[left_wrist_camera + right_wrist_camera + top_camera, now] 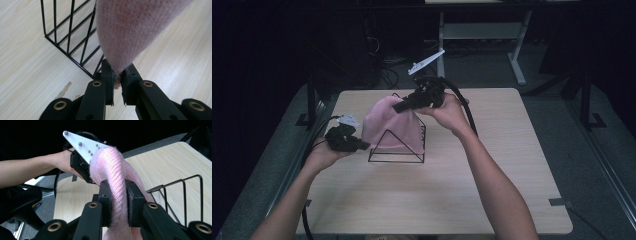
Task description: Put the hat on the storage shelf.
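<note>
Forearms nearest. Item: pink knit hat, draped over black wire rack, worktop centre. Soft, light, stretchy, I judge; grip the edges. Left hand-held gripper pinches hem at 9 o'clock; right hand-held gripper pinches the top, 12 o'clock.
</note>
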{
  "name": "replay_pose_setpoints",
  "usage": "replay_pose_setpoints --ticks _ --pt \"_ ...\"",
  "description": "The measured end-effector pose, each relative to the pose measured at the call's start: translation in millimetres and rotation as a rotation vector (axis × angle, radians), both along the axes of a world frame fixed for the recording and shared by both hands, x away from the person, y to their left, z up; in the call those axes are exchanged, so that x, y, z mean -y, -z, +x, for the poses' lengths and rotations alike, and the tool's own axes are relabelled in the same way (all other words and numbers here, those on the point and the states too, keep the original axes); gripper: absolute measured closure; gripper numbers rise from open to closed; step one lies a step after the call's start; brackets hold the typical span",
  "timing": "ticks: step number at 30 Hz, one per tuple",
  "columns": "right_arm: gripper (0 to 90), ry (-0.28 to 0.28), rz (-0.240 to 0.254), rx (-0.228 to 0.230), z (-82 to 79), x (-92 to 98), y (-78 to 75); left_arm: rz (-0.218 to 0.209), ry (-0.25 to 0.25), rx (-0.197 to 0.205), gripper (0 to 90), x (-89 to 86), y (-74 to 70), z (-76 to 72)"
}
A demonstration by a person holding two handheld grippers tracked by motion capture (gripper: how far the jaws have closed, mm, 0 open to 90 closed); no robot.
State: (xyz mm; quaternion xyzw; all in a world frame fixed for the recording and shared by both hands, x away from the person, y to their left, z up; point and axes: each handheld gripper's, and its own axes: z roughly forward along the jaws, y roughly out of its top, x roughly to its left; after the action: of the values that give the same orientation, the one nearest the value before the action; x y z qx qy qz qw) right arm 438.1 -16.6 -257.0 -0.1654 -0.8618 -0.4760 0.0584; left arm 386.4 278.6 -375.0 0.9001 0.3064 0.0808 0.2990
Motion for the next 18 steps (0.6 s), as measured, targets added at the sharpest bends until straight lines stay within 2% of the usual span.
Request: replay_pose_setpoints --ticks 4,9,10,14,18 --pt "76.5 -0.008 -0.013 -0.003 -0.4 -1.2 5.5 -0.002 -0.002 -0.014 81.9 -1.6 7.6 0.5" --pt "76.3 -0.015 -0.015 -0.005 -0.7 -3.9 12.0 0.019 -0.001 -0.031 81.9 -2.6 13.2 1.1" --pt "76.1 -0.019 -0.019 -0.006 -0.1 -5.4 16.3 0.034 -0.001 -0.031 81.9 -1.4 16.4 1.1" --pt "75.2 -0.016 -0.028 -0.030 0.4 -6.0 24.0 0.044 0.003 -0.050 81.9 -1.9 23.8 2.2" --pt "74.8 -0.021 -0.036 -0.037 0.7 -7.0 30.7 0.035 -0.009 -0.057 81.9 -2.1 29.7 2.7"
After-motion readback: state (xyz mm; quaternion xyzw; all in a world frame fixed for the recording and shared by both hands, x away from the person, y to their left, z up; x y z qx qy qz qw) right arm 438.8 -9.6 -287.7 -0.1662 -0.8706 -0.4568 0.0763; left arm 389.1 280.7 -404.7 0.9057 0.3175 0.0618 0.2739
